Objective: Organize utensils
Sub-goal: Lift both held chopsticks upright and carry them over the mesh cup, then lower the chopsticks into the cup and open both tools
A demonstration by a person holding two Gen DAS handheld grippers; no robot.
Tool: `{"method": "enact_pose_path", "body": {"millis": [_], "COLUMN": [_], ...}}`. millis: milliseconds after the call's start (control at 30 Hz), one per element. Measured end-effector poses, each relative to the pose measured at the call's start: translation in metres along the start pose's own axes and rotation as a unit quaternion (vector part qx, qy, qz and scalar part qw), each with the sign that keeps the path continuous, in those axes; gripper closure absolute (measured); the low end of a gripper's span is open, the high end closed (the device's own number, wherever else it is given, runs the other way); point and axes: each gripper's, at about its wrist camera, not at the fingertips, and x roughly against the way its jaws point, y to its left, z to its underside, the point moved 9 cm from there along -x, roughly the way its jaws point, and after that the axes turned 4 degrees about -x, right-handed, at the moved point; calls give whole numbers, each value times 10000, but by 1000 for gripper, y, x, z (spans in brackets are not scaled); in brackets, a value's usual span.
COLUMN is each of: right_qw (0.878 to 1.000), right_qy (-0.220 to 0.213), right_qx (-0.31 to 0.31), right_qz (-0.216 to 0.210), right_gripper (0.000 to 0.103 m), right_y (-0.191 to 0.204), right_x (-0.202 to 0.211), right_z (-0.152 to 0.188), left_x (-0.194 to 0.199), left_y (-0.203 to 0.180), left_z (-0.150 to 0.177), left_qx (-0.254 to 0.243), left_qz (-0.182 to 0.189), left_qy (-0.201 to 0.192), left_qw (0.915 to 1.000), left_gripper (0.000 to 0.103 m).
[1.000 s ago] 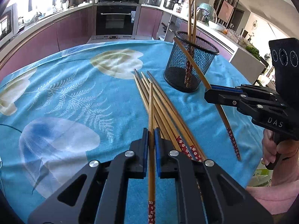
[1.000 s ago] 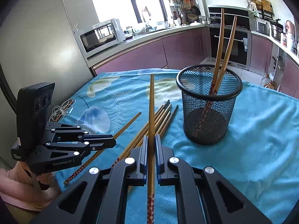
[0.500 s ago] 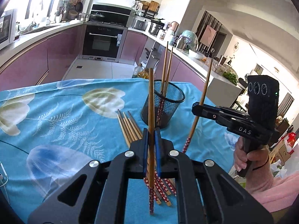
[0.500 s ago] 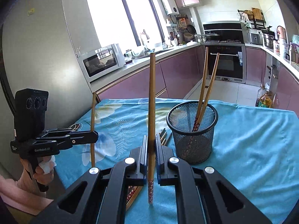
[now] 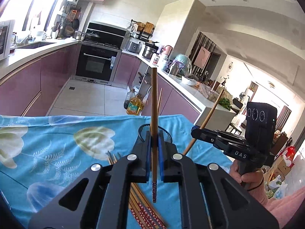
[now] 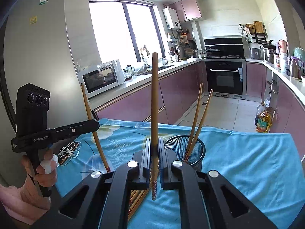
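My left gripper [image 5: 154, 148] is shut on a wooden chopstick [image 5: 153, 103] with a red patterned end, held upright above the table. My right gripper [image 6: 154, 148] is shut on another chopstick [image 6: 154, 99], also upright. The black mesh cup [image 6: 184, 152] stands on the blue cloth with two chopsticks [image 6: 196, 114] leaning in it; in the left wrist view the cup [image 5: 167, 133] is mostly hidden behind my fingers. Several loose chopsticks [image 5: 144, 211] lie on the cloth below both grippers. The right gripper [image 5: 196, 131] shows in the left view, the left gripper [image 6: 95, 124] in the right view.
The table carries a blue floral cloth [image 6: 247, 156]. A phone with white earphones [image 6: 69, 151] lies at its left side. Kitchen counters, an oven [image 6: 225, 76] and a microwave [image 6: 103, 78] stand behind. Oil bottles [image 5: 134, 105] stand on the floor past the table's far edge.
Both grippers have lifted and tilted upward, raising their chopsticks from near-flat over the cloth to upright. The cup now sits lower and closer in both views.
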Motion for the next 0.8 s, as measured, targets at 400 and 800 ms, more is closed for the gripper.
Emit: {"method": "enact_pose_path", "body": {"millis": [400, 800], "right_qw": [9983, 9980], "right_qy": [-541, -323], "right_qx": [88, -187], "right_qz": [208, 507], "right_gripper": [97, 97], "right_y": [-10, -47], "right_x": [12, -32], "right_z": [-57, -56], "left_x": [-28, -81], "left_y": [-20, -19], "left_z": [-72, -79], "left_qx": [-290, -555], "left_qz": [27, -319], "left_qy": [-495, -323], "left_qw": [9984, 9974], "left_gripper": [96, 96]}}
